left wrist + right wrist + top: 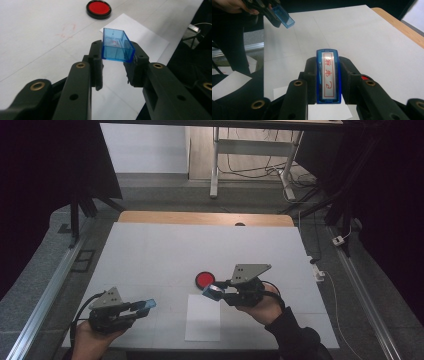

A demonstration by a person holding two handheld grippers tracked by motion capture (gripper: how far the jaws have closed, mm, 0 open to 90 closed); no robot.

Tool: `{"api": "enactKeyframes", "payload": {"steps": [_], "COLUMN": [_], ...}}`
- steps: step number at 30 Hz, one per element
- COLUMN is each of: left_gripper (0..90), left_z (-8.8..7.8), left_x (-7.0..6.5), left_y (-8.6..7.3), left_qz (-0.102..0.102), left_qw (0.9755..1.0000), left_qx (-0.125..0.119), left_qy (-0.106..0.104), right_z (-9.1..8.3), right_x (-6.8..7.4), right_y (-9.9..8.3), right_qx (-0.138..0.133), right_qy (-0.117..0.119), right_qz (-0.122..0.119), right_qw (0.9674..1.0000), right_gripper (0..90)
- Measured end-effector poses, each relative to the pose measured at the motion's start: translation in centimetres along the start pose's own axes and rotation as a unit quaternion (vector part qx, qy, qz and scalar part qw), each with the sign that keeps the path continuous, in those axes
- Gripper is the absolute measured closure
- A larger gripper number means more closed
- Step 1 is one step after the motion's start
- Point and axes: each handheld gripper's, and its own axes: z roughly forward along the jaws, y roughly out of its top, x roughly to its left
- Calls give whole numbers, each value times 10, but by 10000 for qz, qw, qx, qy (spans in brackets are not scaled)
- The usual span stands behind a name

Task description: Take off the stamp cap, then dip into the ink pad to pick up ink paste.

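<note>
High view: my left gripper (145, 306) clamps the blue cap (146, 305) near the table's (150, 250) front edge, open white surface beyond. My right gripper (214, 291) grips the stamp (212, 291) over the paper (202, 317); right gripper view reveals its red characters.

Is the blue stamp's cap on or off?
Off: left gripper holds the blue cap; right gripper holds the stamp.

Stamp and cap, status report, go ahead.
Left gripper shut on blue cap, held off the table. Right gripper shut on stamp, above the paper sheet. Red ink pad open beside it, nothing between them.
</note>
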Motion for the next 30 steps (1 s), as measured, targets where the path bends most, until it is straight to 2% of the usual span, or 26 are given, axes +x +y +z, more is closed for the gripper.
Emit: {"api": "enactKeyframes", "payload": {"steps": [6,14,20,30], "left_gripper": [682,682,682,682], "left_z": [-7,-13,-13,-14], "left_x": [1,3,3,6], "left_y": [-8,-18,-22,-23], "left_qz": [-10,-177,-163,-278], "left_qw": [9998,9996,9995,9993], "left_qx": [36,108,220,193], "left_qy": [189,179,157,138], "right_z": [-1,-1,0,1], "right_x": [-1,-3,-3,-7], "right_y": [-2,-4,-5,-5], "right_qx": [14,47,77,126], "right_qy": [-95,-185,-210,-279], "right_qz": [62,104,100,236], "right_qw": [9999,9998,9997,9993], "right_gripper": [705,704,704,704]}}
